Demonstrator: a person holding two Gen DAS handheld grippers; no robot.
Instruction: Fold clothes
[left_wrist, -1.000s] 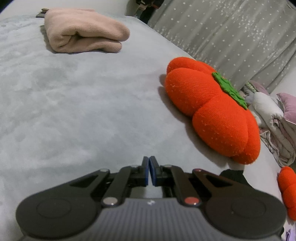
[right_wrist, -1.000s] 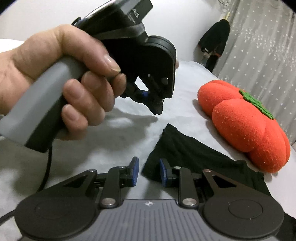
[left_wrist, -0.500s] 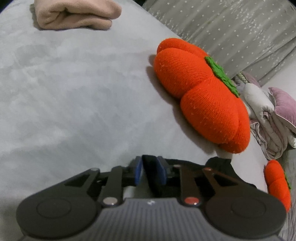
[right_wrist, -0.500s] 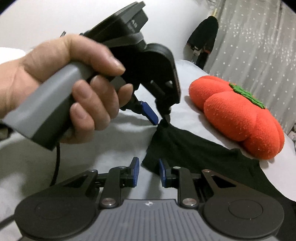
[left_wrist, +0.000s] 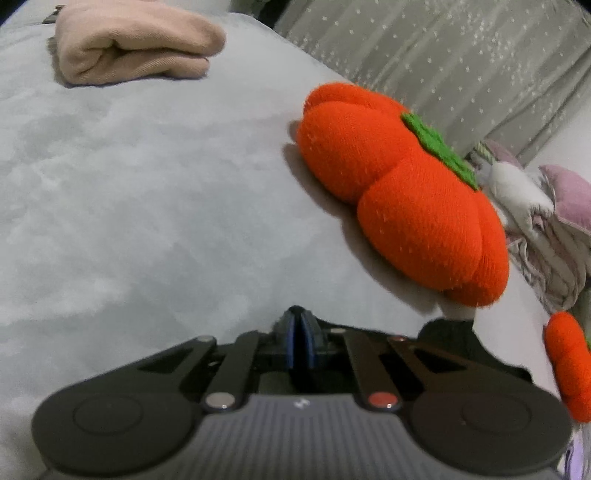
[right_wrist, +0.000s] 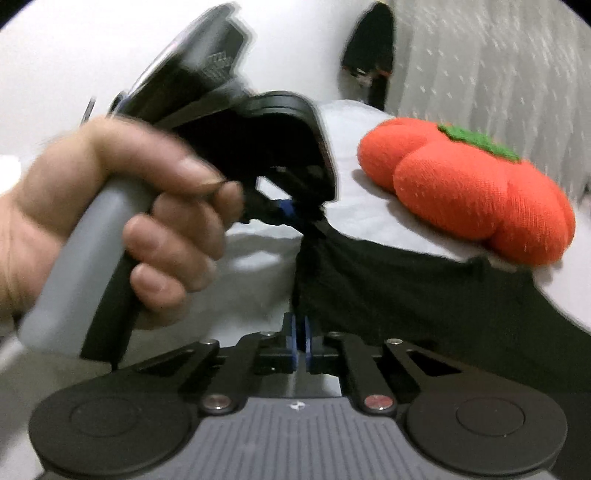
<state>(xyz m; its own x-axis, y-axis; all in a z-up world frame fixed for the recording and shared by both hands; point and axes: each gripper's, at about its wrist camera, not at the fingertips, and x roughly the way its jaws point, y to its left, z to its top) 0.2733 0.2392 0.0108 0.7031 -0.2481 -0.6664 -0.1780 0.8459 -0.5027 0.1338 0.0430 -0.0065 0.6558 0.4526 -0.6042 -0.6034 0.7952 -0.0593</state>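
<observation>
On the grey bed, nearest, the right gripper (right_wrist: 298, 328) and left gripper (right_wrist: 295, 218) have just closed their jaws on the black garment (right_wrist: 388, 291) edge, beside the orange pumpkin cushion (right_wrist: 469, 184). Grasping seems done; next, lift and fold evenly.

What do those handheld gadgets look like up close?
Each gripper is mostly black. The right gripper has two slim black fingers with blue pads, two round black discs and a ribbed grey body. The left gripper has a pale grey handle in a bare hand; a black cable hangs below.
</observation>
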